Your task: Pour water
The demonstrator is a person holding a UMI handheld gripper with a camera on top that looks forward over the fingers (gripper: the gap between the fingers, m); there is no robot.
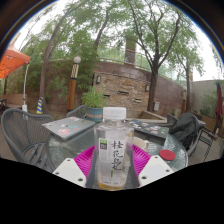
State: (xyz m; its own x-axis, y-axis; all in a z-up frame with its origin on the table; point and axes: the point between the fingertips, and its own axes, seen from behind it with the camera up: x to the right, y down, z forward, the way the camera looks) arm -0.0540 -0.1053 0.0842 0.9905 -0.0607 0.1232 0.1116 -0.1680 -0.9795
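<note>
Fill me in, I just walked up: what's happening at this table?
A hand-held gripper has a clear plastic bottle with a white cap and a label upright between its pink-padded fingers, apparently clamped on it, over a round glass patio table. No pouring is under way. A potted plant stands beyond the bottle.

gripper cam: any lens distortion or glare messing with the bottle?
Gripper view: strong fisheye bend in the trees and wall; even daylight, bright sky patches overhead, no glare on the bottle; its label stays readable between the claw fingers; the glass table shows soft reflections.
</note>
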